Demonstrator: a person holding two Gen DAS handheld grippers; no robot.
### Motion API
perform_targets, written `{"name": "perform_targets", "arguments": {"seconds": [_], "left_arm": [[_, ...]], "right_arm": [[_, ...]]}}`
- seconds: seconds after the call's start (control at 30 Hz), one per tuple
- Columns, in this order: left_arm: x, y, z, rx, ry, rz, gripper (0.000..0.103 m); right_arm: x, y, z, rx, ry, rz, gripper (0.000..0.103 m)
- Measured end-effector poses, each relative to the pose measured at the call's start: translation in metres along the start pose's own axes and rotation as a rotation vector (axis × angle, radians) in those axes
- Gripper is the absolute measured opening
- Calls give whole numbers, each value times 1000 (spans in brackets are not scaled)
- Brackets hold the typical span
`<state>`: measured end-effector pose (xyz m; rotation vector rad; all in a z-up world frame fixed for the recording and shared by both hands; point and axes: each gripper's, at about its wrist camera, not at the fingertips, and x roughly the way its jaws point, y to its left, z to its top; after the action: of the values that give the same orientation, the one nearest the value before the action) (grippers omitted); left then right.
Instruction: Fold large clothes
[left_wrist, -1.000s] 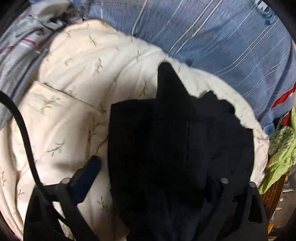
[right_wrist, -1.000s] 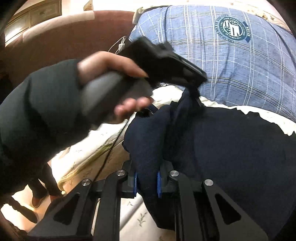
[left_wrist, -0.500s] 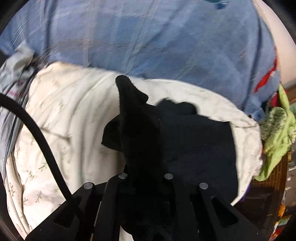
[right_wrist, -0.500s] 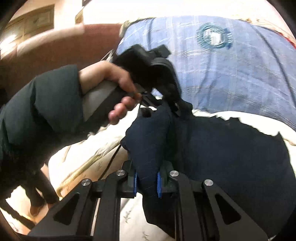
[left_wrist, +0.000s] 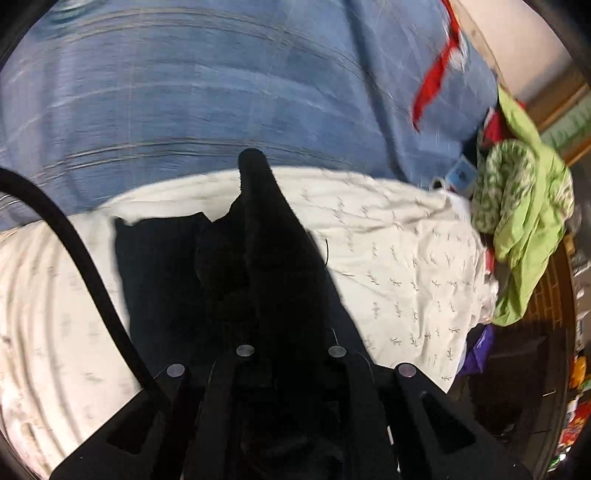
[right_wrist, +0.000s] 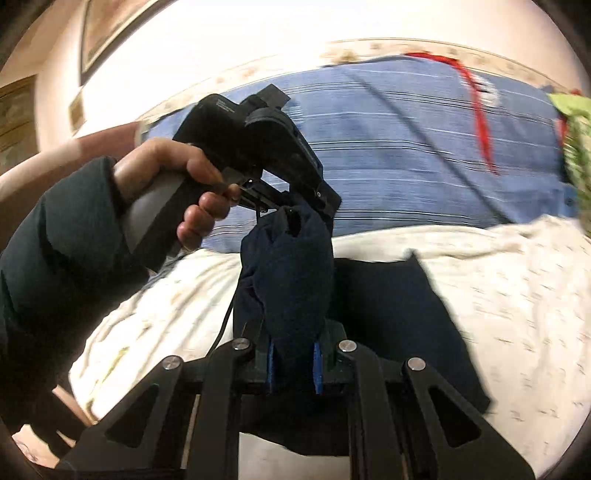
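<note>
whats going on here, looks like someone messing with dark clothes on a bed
A person is folding a dark navy garment on a white patterned quilt. Both handheld grippers are shut on bunched cloth: the right gripper at one spot, the left gripper at another, so that part of the garment is lifted while the rest lies on the quilt. A blue striped blanket lies behind.

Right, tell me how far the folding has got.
Barely begun. Both grippers, left and right, are shut on bunches of the dark garment, lifting its near end off the white quilt. The rest lies flat on the quilt. No finished fold shows; folding over and smoothing remain.
</note>
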<state>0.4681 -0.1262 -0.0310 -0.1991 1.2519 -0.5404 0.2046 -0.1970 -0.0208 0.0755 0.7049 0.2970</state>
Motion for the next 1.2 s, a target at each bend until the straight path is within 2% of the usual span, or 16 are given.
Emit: {"name": "perform_targets", "arguments": {"seconds": [0.17,0.27,0.37,0.4,0.43,0.5,0.53,0.63,0.73,0.77,0.83,0.9,0.93,1.03,1.1,1.2], "left_arm": [[80,-37,-6,25,64,59,9],[115,-41,-11,14,83,87,17],[134,-49,-19,74,85,114,35],[136,-53,-21,91,79,100,52],[134,-56,-21,99,74,76,65],[122,-62,-20,77,46,44,69],[108,-66,-19,65,7,30,69],[63,-77,-20,86,-111,45,72],[-1,-65,-31,68,-270,144,87],[-25,-55,-40,49,-328,171,88],[-60,-32,-61,21,-403,202,92],[-85,-5,-87,-19,-441,255,93],[-89,5,-100,-36,-440,278,93],[-87,32,-136,-61,-408,322,93],[-77,47,-154,-82,-374,307,93],[-52,58,-181,-107,-300,287,93]], "right_arm": [[11,-64,-26,114,59,-106,15],[27,-91,-47,170,111,-151,17],[39,-111,-65,235,138,-195,24],[41,-117,-69,260,143,-209,32],[39,-124,-72,295,140,-230,46],[32,-136,-74,347,127,-247,64],[27,-141,-73,371,126,-253,66],[10,-143,-66,362,95,-286,66],[-17,-136,-48,317,19,-350,66],[-23,-135,-42,302,-4,-347,66],[-31,-125,-24,268,-46,-285,66],[-27,-114,-10,244,-46,-163,67],[-19,-106,-3,236,-39,-106,67],[19,-84,3,177,39,-47,67],[43,-85,-3,197,108,-15,66],[66,-100,-25,215,226,-137,48]]}}
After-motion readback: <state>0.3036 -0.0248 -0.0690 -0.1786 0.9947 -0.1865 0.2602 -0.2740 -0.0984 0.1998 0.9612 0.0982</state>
